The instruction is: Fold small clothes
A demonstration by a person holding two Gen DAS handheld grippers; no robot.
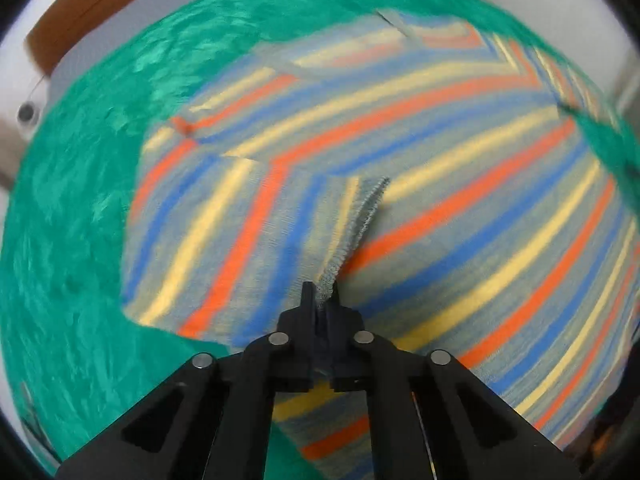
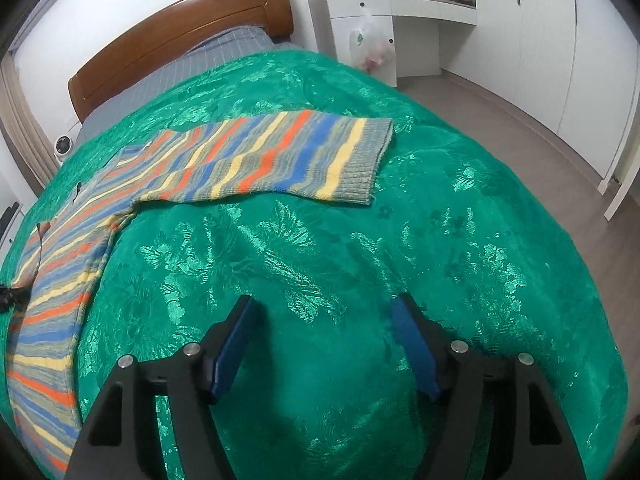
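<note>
On the green bedspread [image 2: 320, 240] lies the striped sweater [image 2: 260, 156], its grey ribbed cuff [image 1: 360, 236] clamped in the left gripper [image 1: 322, 300], while the right gripper [image 2: 322, 336] hovers spread apart over bare cover, holding nothing.

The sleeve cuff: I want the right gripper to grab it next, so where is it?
In the right wrist view the grey ribbed sleeve cuff lies flat on the green bedspread, above and ahead of the open right gripper.
</note>
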